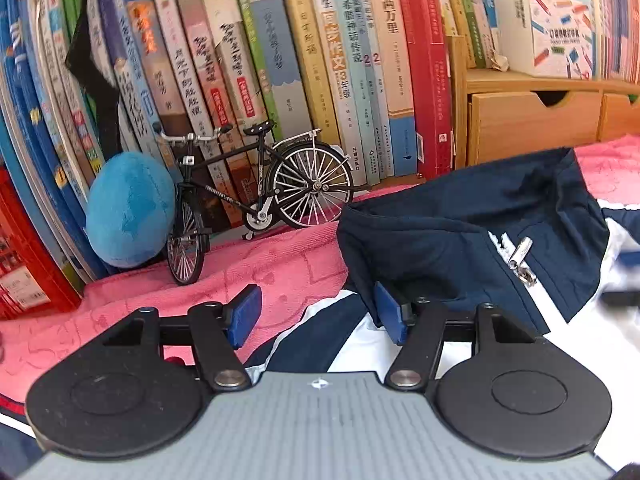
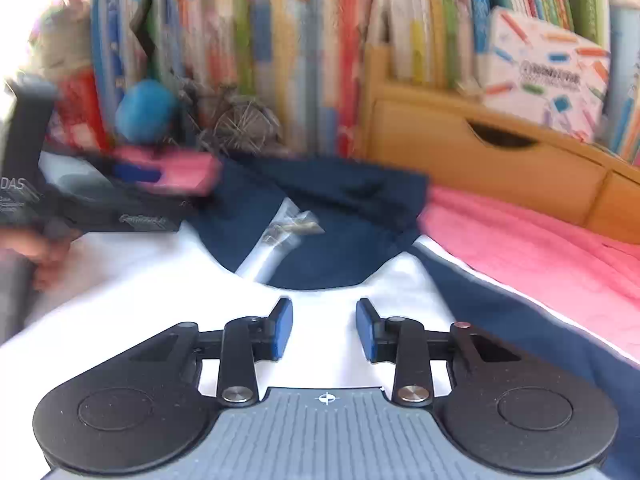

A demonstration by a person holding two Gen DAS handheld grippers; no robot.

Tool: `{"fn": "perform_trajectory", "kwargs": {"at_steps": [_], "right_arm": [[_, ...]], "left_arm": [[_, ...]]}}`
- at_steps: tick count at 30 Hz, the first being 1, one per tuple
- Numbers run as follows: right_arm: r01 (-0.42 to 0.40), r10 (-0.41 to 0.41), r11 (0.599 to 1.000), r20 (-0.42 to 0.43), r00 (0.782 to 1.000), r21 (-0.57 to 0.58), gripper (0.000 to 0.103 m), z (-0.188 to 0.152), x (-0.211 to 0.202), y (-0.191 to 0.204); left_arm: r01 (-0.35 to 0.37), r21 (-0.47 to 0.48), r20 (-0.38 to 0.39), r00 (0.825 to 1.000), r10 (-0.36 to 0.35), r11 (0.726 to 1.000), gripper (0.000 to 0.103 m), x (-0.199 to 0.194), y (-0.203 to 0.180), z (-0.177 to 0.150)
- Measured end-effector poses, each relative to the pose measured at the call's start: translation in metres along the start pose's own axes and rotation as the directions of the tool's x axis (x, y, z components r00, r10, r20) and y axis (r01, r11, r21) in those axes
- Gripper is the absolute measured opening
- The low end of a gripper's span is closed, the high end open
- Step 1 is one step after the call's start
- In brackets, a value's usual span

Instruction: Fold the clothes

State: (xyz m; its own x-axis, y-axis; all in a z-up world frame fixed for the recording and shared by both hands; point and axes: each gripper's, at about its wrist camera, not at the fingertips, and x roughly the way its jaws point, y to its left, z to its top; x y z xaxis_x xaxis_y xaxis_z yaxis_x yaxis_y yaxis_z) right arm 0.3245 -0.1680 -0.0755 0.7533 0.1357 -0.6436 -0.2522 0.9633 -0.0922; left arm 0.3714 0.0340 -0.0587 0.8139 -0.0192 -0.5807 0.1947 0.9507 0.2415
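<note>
The left hand-held gripper (image 1: 318, 312) fills the bottom of the left wrist view with its jaws standing wide. Its right blue pad sits against the lower edge of the navy collar of the jacket (image 1: 460, 248), while the left pad hangs clear over the pink cloth (image 1: 280, 264); nothing is pinched between them. The right hand-held gripper (image 2: 324, 330), low in the centre of the right wrist view, has its jaws at a narrow gap with only the white chest panel of the jacket (image 2: 160, 280) showing between the pads, not pressed on it.

The jacket lies spread on the pink cloth, white in the body with a navy collar and navy stripes down the sleeves. Its zip pull (image 1: 522, 258) rests at the collar opening, right of centre in the left wrist view. In the right wrist view, which is blurred, the left hand-held gripper (image 2: 136, 174) shows at the left edge with a hand (image 2: 38, 252) below it.

Beyond the jacket, at centre left of the left wrist view, a model bicycle (image 1: 256, 196) stands beside a blue plush ball (image 1: 128, 208). Behind them runs a row of books (image 1: 280, 60), and at the upper right are a wooden drawer unit (image 1: 532, 120) and a white printed box (image 1: 548, 32).
</note>
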Motion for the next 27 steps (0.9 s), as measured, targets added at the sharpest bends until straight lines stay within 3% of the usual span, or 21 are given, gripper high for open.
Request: {"fn": "perform_trajectory", "kwargs": {"at_steps": [3,5,7,8,9,11,14,17,20,24,25,26,27], "right_arm": [[0.143,-0.141,0.987,-0.032,0.989,0.066,0.04,-0.003,-0.001,-0.042],[0.276,-0.27,0.955,-0.065,0.961,0.113,0.04,-0.016,-0.023,-0.074],[0.267,-0.268,0.933,-0.029,0.963,0.241,0.048,-0.036,-0.069,-0.111],[0.237,-0.254,0.908,0.005,0.967,0.345,0.064,-0.05,-0.098,-0.133],[0.234,-0.275,0.863,0.028,0.961,0.448,0.075,-0.067,-0.125,-0.154],[0.28,-0.372,0.741,0.025,0.928,0.61,0.075,-0.101,-0.169,-0.194],[0.409,-0.557,0.488,-0.086,0.826,0.771,0.075,-0.164,-0.228,-0.245],[0.414,-0.617,0.252,-0.185,0.765,0.875,0.077,-0.216,-0.274,-0.284],[0.303,-0.538,0.194,-0.157,0.828,0.933,0.084,-0.24,-0.288,-0.31],[0.266,-0.43,0.187,-0.165,0.888,0.946,0.087,-0.241,-0.269,-0.34],[0.277,-0.42,0.183,-0.18,0.889,0.943,0.088,-0.241,-0.263,-0.347],[0.302,-0.44,0.181,-0.198,0.876,0.936,0.088,-0.236,-0.258,-0.352],[0.306,-0.445,0.187,-0.197,0.873,0.933,0.072,-0.231,-0.254,-0.358]], "left_arm": [[-0.036,0.045,0.011,0.999,0.035,0.998,0.062,-0.003,-0.009,-0.002],[-0.03,0.039,0.009,1.0,0.03,0.999,0.063,-0.002,-0.006,-0.002],[-0.017,0.023,0.005,1.0,0.017,1.0,0.063,0.001,-0.002,-0.002],[-0.015,0.021,0.004,1.0,0.015,1.0,0.063,0.002,-0.001,-0.002],[-0.018,0.024,0.005,1.0,0.018,1.0,0.063,0.003,-0.002,-0.002],[-0.027,0.035,0.007,1.0,0.026,0.999,0.063,0.002,-0.004,-0.001],[-0.047,0.061,0.014,0.999,0.046,0.997,0.063,0.0,-0.008,-0.001],[-0.042,0.055,0.013,0.999,0.042,0.998,0.063,0.0,-0.006,0.0],[-0.028,0.031,0.006,1.0,0.028,0.999,0.066,0.001,-0.002,0.0],[-0.038,0.027,0.004,0.999,0.038,0.999,0.068,0.001,-0.002,0.0],[-0.043,0.031,0.004,0.999,0.042,0.999,0.069,0.001,-0.003,0.0],[-0.047,0.034,0.005,0.999,0.047,0.998,0.07,0.001,-0.003,0.0],[-0.053,0.039,0.006,0.999,0.053,0.998,0.07,0.001,-0.004,0.0]]}}
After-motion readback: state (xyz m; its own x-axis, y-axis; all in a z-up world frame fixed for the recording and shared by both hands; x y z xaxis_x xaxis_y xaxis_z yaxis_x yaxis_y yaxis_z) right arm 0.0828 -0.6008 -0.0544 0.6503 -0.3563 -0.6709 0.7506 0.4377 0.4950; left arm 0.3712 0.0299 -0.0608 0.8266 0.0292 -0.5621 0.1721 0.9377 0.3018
